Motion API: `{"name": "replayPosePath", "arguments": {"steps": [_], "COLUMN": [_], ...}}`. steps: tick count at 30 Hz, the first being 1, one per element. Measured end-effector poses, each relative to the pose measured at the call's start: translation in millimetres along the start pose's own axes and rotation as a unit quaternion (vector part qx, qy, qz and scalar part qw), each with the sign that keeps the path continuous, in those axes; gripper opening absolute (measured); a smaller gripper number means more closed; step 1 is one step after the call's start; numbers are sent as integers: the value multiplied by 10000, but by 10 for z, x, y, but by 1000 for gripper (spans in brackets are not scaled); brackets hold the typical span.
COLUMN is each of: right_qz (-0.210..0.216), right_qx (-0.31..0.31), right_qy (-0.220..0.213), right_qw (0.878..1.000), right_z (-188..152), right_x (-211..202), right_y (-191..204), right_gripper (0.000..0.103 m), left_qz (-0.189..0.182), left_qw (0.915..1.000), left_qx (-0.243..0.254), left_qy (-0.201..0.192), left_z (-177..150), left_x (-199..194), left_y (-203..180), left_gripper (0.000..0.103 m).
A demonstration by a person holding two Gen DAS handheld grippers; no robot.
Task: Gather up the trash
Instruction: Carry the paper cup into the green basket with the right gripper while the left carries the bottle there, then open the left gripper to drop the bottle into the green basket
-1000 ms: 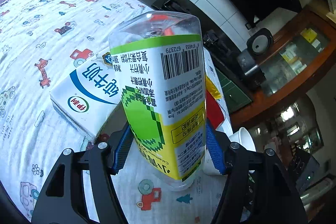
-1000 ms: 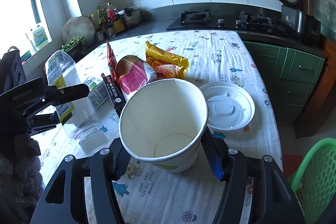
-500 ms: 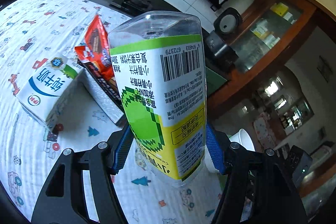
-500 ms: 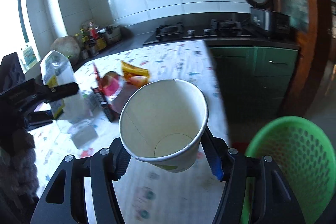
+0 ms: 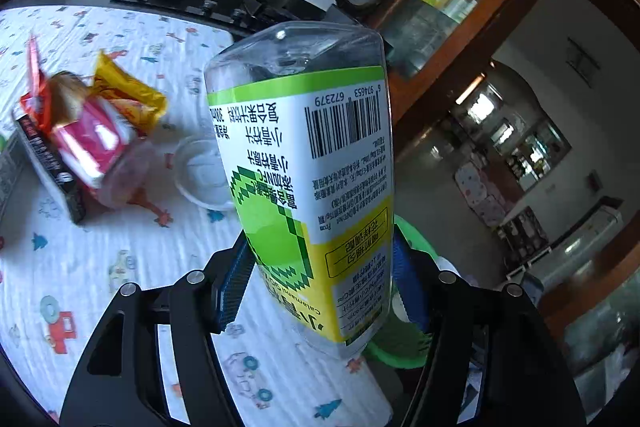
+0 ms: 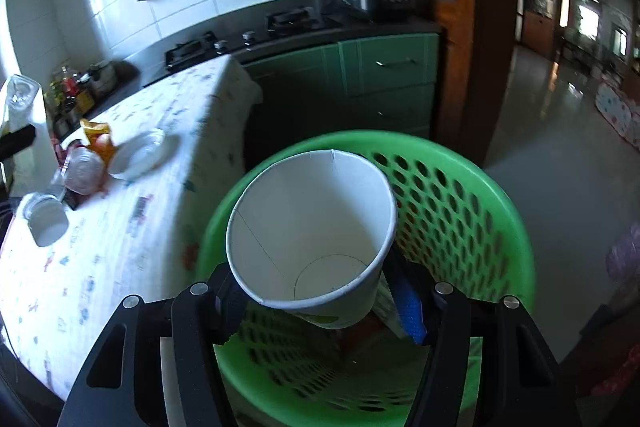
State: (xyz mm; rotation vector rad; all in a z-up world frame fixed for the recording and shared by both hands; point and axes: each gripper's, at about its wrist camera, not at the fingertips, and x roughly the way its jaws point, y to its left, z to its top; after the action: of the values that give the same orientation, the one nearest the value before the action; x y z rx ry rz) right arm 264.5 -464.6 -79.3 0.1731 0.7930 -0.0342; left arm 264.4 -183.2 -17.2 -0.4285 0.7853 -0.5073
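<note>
My left gripper (image 5: pixel 320 287) is shut on a clear plastic bottle (image 5: pixel 308 163) with a green, yellow and white label, held upside down above the table's near edge. My right gripper (image 6: pixel 320 301) is shut on an empty white paper cup (image 6: pixel 312 227), held over the open top of a green perforated basket (image 6: pixel 460 211) on the floor beside the table. A bit of the basket (image 5: pixel 400 347) also shows behind the bottle in the left wrist view. Snack wrappers (image 5: pixel 92 123), a black box (image 5: pixel 48 163) and a white lid (image 5: pixel 200 171) lie on the table.
The table (image 6: pixel 120 227) has a white cartoon-print cloth. The wrappers (image 6: pixel 88 155), the lid (image 6: pixel 140 155) and a clear cap (image 6: pixel 46 219) lie on it. Green cabinets (image 6: pixel 360 79) and a stove counter stand behind. Tiled floor stretches right of the basket.
Both grippers have swung right, off the table toward the basket. The cup has gone from over the table to over the basket. The milk carton has left the left wrist view.
</note>
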Motion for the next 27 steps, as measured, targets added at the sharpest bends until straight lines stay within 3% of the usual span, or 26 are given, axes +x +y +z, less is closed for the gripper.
{"name": "replayPosePath", "arguments": {"steps": [12, 27], "right_qz": [-113, -72], "right_qx": [341, 461], "right_qy": [243, -33], "right_qw": [9991, 9989], "right_z": [-314, -367], "right_x": [136, -88], "right_y": [-407, -486], "right_gripper": [65, 72], "left_qz": [-163, -52], "left_qw": [9967, 9869], "left_qx": [572, 1197], "left_qy": [557, 1082], "left_z": [-50, -71], "left_x": [680, 1353], "left_y": [-506, -782], "left_gripper": [64, 64]}}
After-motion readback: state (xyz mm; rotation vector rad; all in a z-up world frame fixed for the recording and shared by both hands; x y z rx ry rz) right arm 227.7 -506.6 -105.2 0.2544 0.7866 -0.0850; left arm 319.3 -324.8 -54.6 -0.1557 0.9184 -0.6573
